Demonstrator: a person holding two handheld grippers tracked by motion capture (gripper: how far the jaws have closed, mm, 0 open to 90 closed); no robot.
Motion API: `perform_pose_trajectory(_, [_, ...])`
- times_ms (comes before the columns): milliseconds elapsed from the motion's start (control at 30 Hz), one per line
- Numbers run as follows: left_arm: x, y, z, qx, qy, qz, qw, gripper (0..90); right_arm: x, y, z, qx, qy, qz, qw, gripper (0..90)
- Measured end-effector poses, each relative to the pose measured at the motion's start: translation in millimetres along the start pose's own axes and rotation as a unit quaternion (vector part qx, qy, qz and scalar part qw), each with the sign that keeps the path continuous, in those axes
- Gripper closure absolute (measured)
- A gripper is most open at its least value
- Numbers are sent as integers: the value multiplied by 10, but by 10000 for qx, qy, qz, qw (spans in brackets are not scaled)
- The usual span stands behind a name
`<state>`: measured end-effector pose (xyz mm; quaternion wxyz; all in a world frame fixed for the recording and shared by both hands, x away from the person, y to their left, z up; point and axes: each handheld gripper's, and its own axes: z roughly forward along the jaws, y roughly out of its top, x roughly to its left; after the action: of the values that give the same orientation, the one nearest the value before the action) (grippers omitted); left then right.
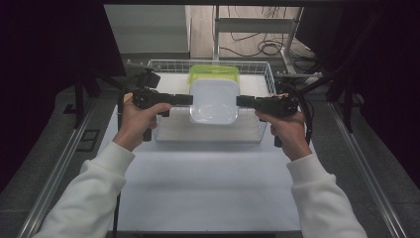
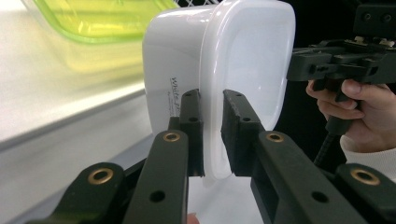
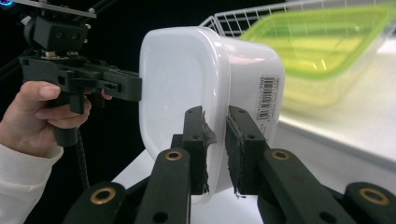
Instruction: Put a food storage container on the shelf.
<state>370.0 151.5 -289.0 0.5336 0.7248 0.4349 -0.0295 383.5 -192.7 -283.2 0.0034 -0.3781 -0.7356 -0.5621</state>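
White container (image 1: 214, 101) held level between both grippers, opening facing up.

L gripper (image 2: 212, 135) clamps white tub (image 2: 243, 60) rim; green-lidded box (image 2: 98, 18) behind.

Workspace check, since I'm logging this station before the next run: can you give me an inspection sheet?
Surface: white table top, bare in front.
Job's things: white container held above the wire basket; green container in the basket behind it.
Clutter: nothing seen.
Grippers: left gripper and right gripper each clamp the white container's rim, from opposite sides.
Cables: loose cables on the floor beyond the table.
Surroundings: dark curtains on both sides.
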Motion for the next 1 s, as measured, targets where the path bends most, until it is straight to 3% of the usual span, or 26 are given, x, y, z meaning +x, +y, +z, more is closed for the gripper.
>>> perform_pose_trajectory(633, [-37,533,-86,-222,39,213,9995,789,56,525,-37,-157,-123,-199,9996,775])
perform_pose_trajectory(800, [1,649,-37,-203,128,258,9994,786,9,619,-16,-185,-175,-173,9995,775])
perform_pose_trajectory(1000, [93,783,13,-156,176,135,9996,784,-135,738,82,-170,-117,-36,9998,776])
